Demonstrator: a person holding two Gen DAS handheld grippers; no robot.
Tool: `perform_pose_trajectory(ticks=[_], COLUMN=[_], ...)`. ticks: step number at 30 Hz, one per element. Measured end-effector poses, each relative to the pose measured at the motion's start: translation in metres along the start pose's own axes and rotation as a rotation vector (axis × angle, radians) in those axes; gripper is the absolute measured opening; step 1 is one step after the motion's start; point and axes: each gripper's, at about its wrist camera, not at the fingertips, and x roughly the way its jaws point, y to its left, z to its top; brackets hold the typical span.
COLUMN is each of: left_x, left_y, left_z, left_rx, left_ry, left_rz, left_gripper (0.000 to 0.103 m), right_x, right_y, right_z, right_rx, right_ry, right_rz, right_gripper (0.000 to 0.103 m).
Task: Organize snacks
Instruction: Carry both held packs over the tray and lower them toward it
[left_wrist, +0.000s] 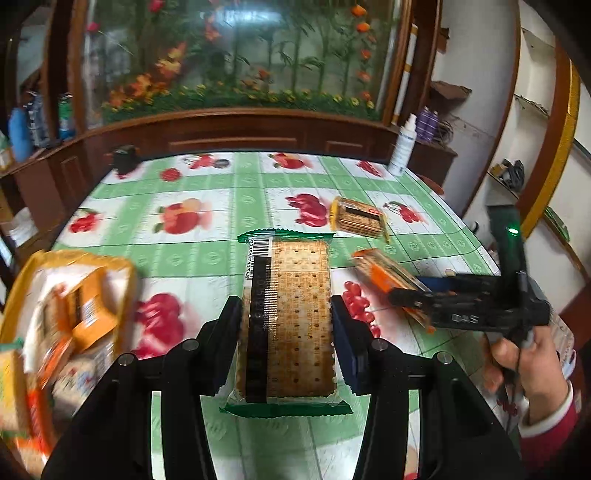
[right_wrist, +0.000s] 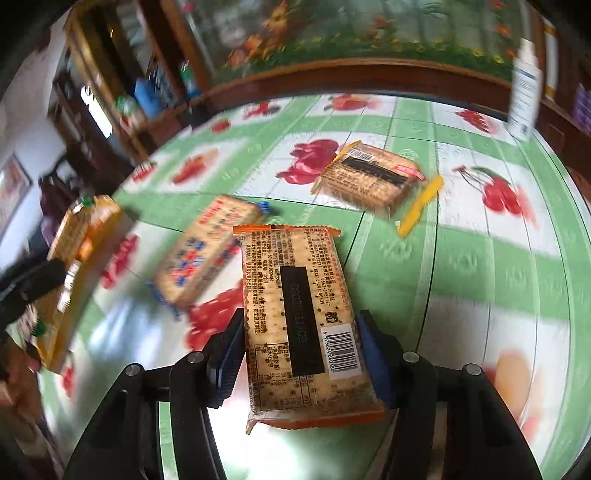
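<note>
My left gripper (left_wrist: 286, 325) is shut on a green-edged cracker pack (left_wrist: 291, 314), held above the table. My right gripper (right_wrist: 301, 354) is shut on an orange-edged cracker pack (right_wrist: 303, 325); it also shows in the left wrist view (left_wrist: 391, 280) at the right. A yellow-edged cracker pack (right_wrist: 369, 177) lies on the tablecloth further back, also seen in the left wrist view (left_wrist: 360, 218). A blue-edged cracker pack (right_wrist: 207, 254) lies left of the right gripper. A yellow basket (left_wrist: 22, 280) holding several snack packs stands at the left, blurred, also in the right wrist view (right_wrist: 66, 273).
The table has a green and white fruit-print cloth (left_wrist: 207, 258). A white spray bottle (left_wrist: 402, 147) stands at the far right corner. A small black object (left_wrist: 123, 158) sits at the far left corner. A wooden cabinet with a flower picture stands behind the table.
</note>
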Motion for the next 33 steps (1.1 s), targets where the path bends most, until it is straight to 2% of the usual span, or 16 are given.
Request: perform_pose_trajectory(ticks=[8,12,15,23,33], left_x=[-0.036,-0.057,-0.068,-0.089,-0.105], left_y=[0.014,0.031,0.041,0.067,0.086], left_z=[-0.025,-0.036,-0.042,-0.063,-0.077], left_rx=[-0.032,-0.076,-0.092,-0.140,-0.177], left_ry=[-0.043,-0.067,-0.085,-0.103,-0.124], left_rz=[0.113,0.176,0.222,0.311,0.378], left_gripper=[0.046,0.046,0.046,0.046,0.046], right_x=[-0.054,-0.071,-0.079,-0.074,-0.067], right_y=[0.055,0.090,0.118,0.172,0.203], right_z=[-0.034,-0.041,-0.045,-0.052,-0.055], right_rx=[0.041,0.024,-0.010,-0.073,-0.103], right_ry=[-0.145,-0.198,-0.220,-0.214,-0.204], right_rz=[0.165,0.249,0.281,0.363,0.392], right_gripper=[0.059,0.059,0.059,0.059,0.059])
